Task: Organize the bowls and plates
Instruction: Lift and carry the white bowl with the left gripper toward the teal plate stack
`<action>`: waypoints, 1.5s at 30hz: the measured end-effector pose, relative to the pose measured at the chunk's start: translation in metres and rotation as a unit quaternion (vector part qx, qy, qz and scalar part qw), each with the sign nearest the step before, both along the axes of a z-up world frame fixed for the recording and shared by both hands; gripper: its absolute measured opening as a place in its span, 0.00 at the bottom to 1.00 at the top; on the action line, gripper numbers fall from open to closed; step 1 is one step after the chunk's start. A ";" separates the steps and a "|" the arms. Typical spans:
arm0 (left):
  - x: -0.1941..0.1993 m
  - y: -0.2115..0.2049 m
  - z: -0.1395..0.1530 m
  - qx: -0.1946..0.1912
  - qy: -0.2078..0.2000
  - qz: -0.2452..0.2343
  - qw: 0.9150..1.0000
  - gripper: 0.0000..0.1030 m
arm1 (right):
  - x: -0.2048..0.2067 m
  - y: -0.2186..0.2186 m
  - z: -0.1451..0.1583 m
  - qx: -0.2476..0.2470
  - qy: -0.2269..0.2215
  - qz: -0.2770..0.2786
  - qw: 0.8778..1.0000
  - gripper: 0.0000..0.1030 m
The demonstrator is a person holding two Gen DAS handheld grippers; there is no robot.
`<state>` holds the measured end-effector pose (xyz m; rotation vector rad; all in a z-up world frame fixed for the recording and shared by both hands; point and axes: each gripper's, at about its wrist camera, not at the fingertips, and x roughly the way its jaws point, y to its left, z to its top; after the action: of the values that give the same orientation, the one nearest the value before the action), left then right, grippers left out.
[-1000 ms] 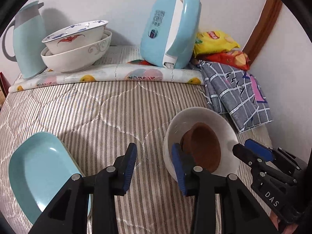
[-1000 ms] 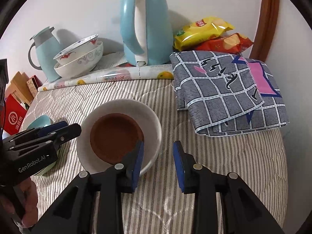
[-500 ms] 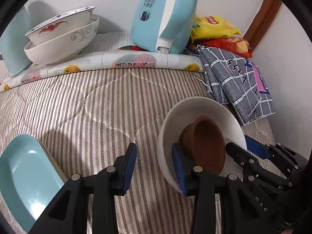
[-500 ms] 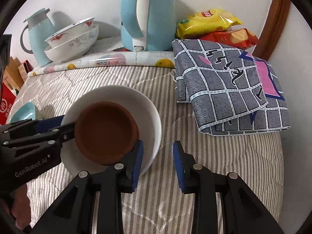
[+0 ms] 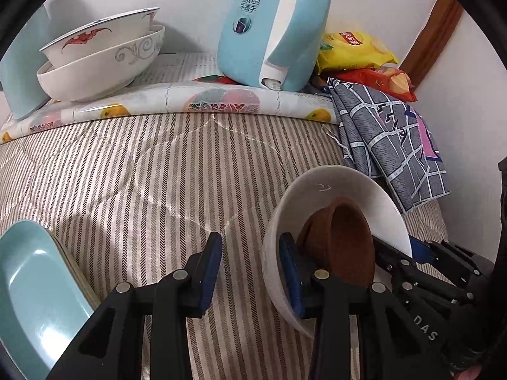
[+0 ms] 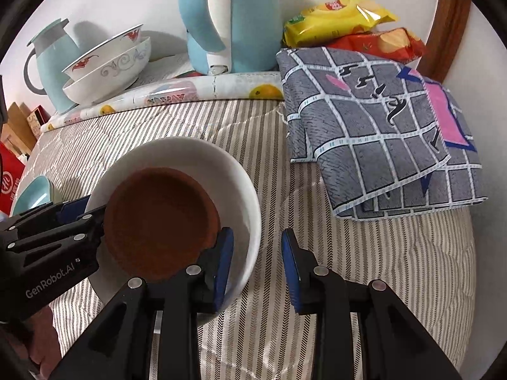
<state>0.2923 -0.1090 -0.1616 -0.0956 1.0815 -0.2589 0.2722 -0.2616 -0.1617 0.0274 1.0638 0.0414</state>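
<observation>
On striped quilt (image 5: 133,171), white bowl (image 6: 221,171) held brown bowl (image 6: 158,221), tilted in left view; left gripper (image 5: 250,272) jaws apart, one finger inside white bowl rim, other outside; right gripper (image 6: 256,266) jaws also apart, straddling opposite rim; not clear either pinched; teal plate (image 5: 35,297) at left, two stacked bowls (image 5: 101,63) near kettle (image 5: 272,28) at back

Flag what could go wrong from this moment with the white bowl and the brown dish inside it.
1. The white bowl has a finger of each open gripper, left gripper and right gripper, at its rim on opposite sides; uneven pulls could tip it.
2. The brown dish sits loose and tilted inside, so it may slide out.
3. The soft striped quilt gives unsteady footing.
</observation>
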 end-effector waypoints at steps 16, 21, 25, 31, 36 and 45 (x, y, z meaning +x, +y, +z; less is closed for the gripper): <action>0.001 -0.010 -0.002 -0.010 -0.017 -0.024 1.000 0.11 | 0.002 0.000 -0.001 0.016 -0.008 0.009 1.000 0.15; 0.000 -0.008 -0.003 -0.017 -0.020 -0.026 0.999 0.11 | 0.003 0.005 -0.001 0.013 -0.015 0.009 1.000 0.13; -0.003 -0.008 -0.001 -0.012 -0.022 -0.024 0.999 0.10 | 0.003 0.005 -0.001 0.017 -0.016 0.011 1.000 0.12; -0.010 -0.004 0.000 -0.015 -0.019 -0.016 1.000 0.10 | -0.006 0.005 0.000 0.028 -0.021 0.001 0.999 0.11; -0.019 0.000 0.004 -0.010 -0.020 -0.010 1.000 0.10 | -0.014 0.008 0.002 0.028 -0.026 0.002 0.999 0.11; -0.032 0.005 0.014 -0.009 -0.028 -0.006 1.000 0.10 | -0.027 0.012 0.012 0.034 -0.036 0.000 0.999 0.10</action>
<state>0.2605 -0.1045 -0.1475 -0.0964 1.0238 -0.2806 0.2451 -0.2494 -0.1498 0.0874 0.9896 0.0783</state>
